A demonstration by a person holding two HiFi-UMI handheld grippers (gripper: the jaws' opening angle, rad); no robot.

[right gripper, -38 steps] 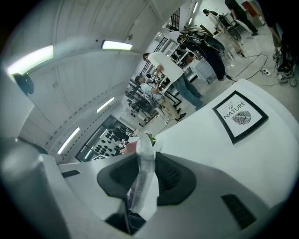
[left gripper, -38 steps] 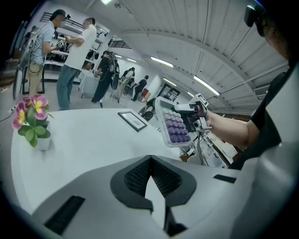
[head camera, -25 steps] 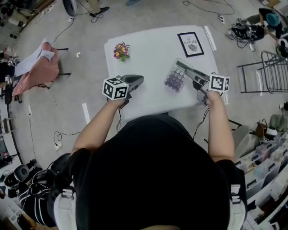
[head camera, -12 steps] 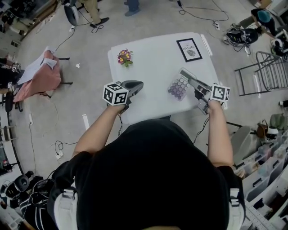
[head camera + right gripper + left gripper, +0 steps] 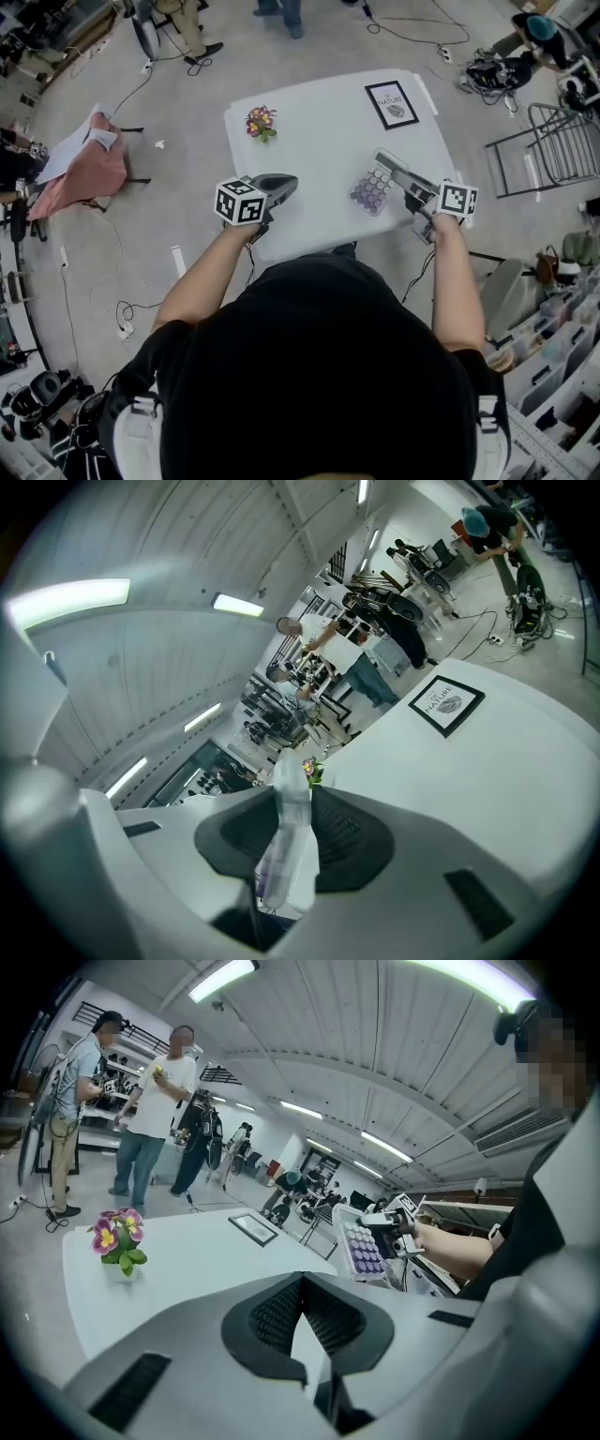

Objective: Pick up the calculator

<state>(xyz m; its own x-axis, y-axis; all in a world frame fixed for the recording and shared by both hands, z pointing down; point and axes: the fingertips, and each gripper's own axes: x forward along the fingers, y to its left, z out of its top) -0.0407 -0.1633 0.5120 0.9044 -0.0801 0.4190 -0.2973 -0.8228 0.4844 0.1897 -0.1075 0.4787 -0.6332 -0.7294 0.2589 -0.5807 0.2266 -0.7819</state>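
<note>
My right gripper (image 5: 384, 159) pinches the calculator (image 5: 371, 188) by its edge, jaws about half closed. It is at the middle right of the frame, tipped up off the table (image 5: 309, 122) — so I think the pick-up is done. My left gripper (image 5: 289, 182) is closed and holds nothing.

The person's head (image 5: 319, 375) hid part of the counter's (image 5: 319, 131) near edge; the calculator (image 5: 286, 846) looked blurred between the fingers (image 5: 352, 841).
</note>
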